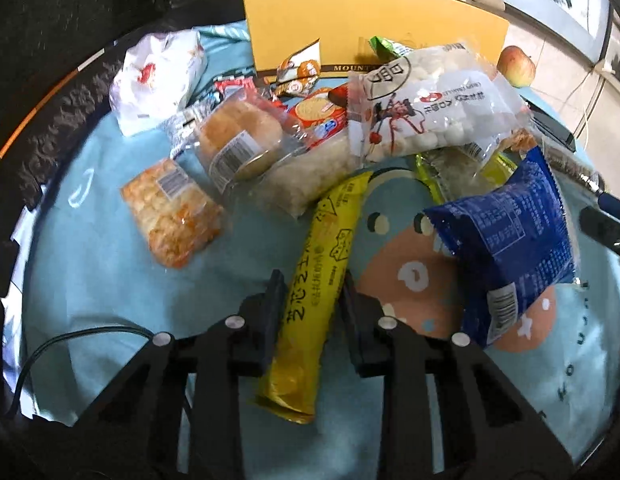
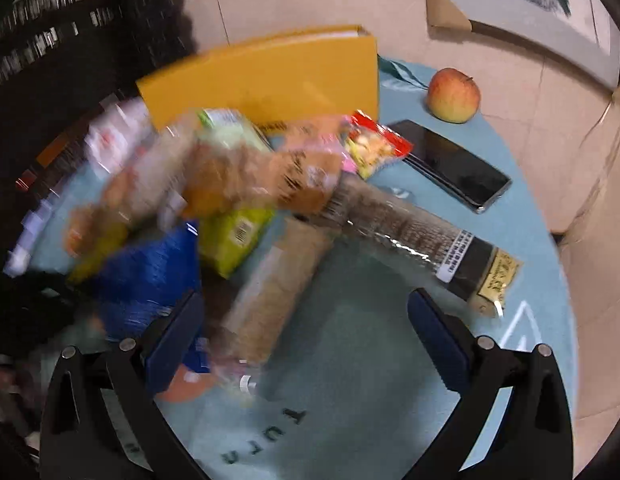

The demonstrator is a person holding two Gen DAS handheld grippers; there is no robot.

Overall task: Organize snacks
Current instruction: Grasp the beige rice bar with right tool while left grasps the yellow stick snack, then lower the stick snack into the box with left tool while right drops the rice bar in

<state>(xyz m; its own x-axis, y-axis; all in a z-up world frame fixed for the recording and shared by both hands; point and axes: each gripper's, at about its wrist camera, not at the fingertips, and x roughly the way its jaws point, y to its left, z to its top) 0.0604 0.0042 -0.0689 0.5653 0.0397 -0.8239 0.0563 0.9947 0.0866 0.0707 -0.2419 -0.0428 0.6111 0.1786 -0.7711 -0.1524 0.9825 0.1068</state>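
Left tongs (image 1: 311,292), angled downward, clench the yellow stick pack (image 1: 317,280); right tongs (image 2: 306,320) gape.

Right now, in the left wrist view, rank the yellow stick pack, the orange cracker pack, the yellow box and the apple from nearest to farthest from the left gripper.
1. Yellow stick pack, between the left gripper's fingers.
2. Orange cracker pack, left.
3. Yellow box, far centre.
4. Apple, far right.

An apple (image 2: 453,95) sits near a black phone (image 2: 453,164) on the light-blue cloth (image 2: 349,340), framed picture (image 2: 541,4) behind
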